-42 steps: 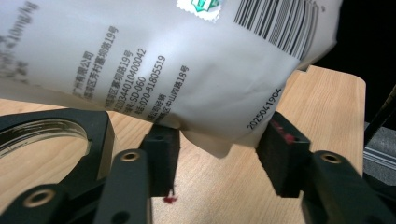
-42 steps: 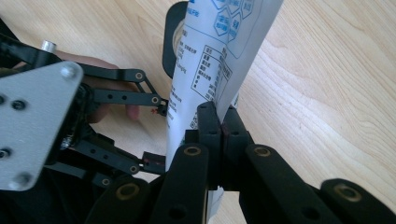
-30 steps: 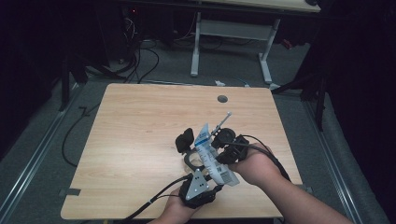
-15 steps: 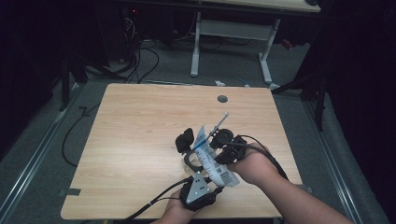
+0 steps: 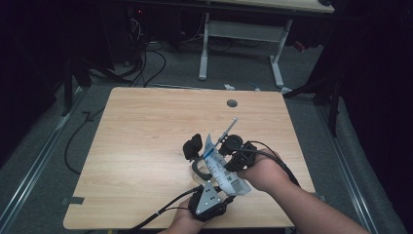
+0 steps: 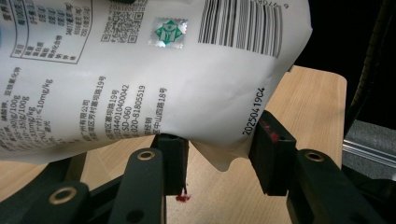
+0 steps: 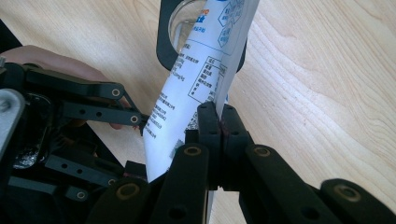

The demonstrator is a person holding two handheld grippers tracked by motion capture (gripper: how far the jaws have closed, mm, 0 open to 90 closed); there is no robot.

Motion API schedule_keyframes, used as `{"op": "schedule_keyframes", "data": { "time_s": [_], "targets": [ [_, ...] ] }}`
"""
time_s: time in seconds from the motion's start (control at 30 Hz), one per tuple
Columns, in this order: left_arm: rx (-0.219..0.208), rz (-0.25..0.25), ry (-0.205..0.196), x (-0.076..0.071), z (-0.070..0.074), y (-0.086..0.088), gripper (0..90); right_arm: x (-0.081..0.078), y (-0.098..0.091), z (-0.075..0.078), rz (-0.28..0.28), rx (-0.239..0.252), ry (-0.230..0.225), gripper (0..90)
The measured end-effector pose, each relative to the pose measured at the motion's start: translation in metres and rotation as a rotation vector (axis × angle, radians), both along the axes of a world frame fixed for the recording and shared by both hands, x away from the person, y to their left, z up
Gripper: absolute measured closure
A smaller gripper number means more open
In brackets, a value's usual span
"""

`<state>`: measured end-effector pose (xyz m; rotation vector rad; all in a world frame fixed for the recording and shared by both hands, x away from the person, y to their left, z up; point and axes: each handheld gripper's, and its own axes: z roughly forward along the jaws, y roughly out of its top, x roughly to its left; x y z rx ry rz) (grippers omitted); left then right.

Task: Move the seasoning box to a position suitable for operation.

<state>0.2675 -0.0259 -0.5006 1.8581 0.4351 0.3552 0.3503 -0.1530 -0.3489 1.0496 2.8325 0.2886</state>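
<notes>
One wooden table (image 5: 146,146) carries the work near its front edge. One white printed pouch (image 5: 221,168) runs lengthwise from front right to back left, unchanged from a second ago. The right gripper (image 7: 217,123) pinches its edge, jaws pressed together; the left gripper (image 6: 219,161) stands spread around its corner.

Wooden table (image 5: 146,146), grey carpet floor (image 5: 39,161), white-legged desk (image 5: 243,48) behind, dark room
</notes>
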Motion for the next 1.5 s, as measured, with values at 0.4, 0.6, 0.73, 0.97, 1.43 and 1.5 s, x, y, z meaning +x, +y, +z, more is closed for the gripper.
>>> {"op": "schedule_keyframes", "data": {
  "time_s": [0.4,0.6,0.73,0.97,1.43,1.5],
  "targets": [
    [-0.017,0.002,-0.018,-0.0026,0.0045,0.0016,61.2,-0.0002,0.0026,0.0055,0.011,-0.008,-0.004,89.8],
    [-0.022,-0.002,-0.025,-0.0046,0.0064,-0.0013,61.3,0.0007,0.0027,0.0064,0.005,-0.016,0.009,89.8],
    [-0.02,0.0,-0.032,-0.005,0.0065,-0.0015,61.3,0.0023,0.0026,0.006,0.01,-0.013,0.018,89.8],
    [-0.019,0.005,-0.034,-0.0048,0.0065,-0.0009,61.4,0.0039,0.0028,0.0057,-0.005,0.002,0.024,89.7],
    [-0.018,0.007,-0.027,-0.0046,0.007,-0.0012,61.8,0.0018,0.0025,0.0042,-0.063,0.03,0.026,89.1],
    [-0.019,0.004,-0.028,-0.0042,0.0073,-0.0011,61.8,0.0031,0.0032,0.0043,-0.049,0.023,0.033,89.1]
  ]
}}
